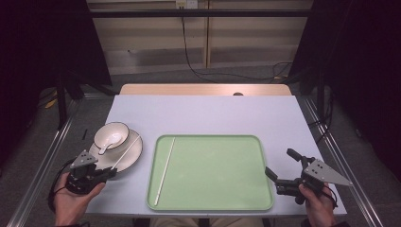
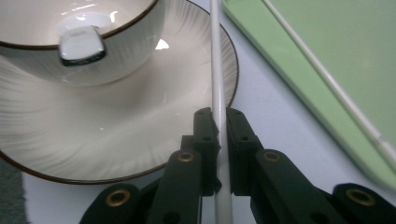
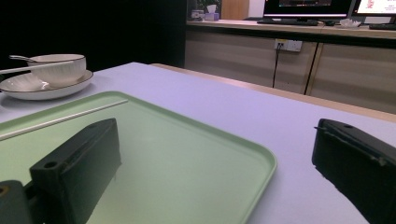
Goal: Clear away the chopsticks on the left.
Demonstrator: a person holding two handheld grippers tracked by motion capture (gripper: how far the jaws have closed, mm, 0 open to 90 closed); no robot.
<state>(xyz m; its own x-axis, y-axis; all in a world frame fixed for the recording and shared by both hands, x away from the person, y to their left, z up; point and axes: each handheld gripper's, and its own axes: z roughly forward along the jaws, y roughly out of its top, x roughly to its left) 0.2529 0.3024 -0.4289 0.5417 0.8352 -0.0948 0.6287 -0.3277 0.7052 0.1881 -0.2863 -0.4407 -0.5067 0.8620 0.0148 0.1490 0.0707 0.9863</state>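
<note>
My left gripper (image 1: pixel 111 171) (image 2: pixel 219 119) is shut on the near end of a white chopstick (image 1: pixel 127 151) (image 2: pixel 215 60). That chopstick slants up over the rim of a white plate (image 1: pixel 130 158) (image 2: pixel 93 140). On the plate stands a white bowl (image 1: pixel 113 135) (image 2: pixel 28 23) with a white spoon (image 1: pixel 105 146) (image 2: pixel 81 44) in it. A second white chopstick (image 1: pixel 165 170) (image 2: pixel 327 79) (image 3: pixel 60 120) lies along the left side of the green tray (image 1: pixel 213 198) (image 2: pixel 345 42) (image 3: pixel 187 154). My right gripper (image 1: pixel 279 161) (image 3: pixel 215 163) is open at the tray's right edge, with nothing between its jaws.
The tray sits at the front middle of the pale table (image 1: pixel 203 113), the plate and bowl to its left. Beyond the table's far edge are a wooden strip (image 1: pixel 203 89), cables on the floor and dark curtains at both sides.
</note>
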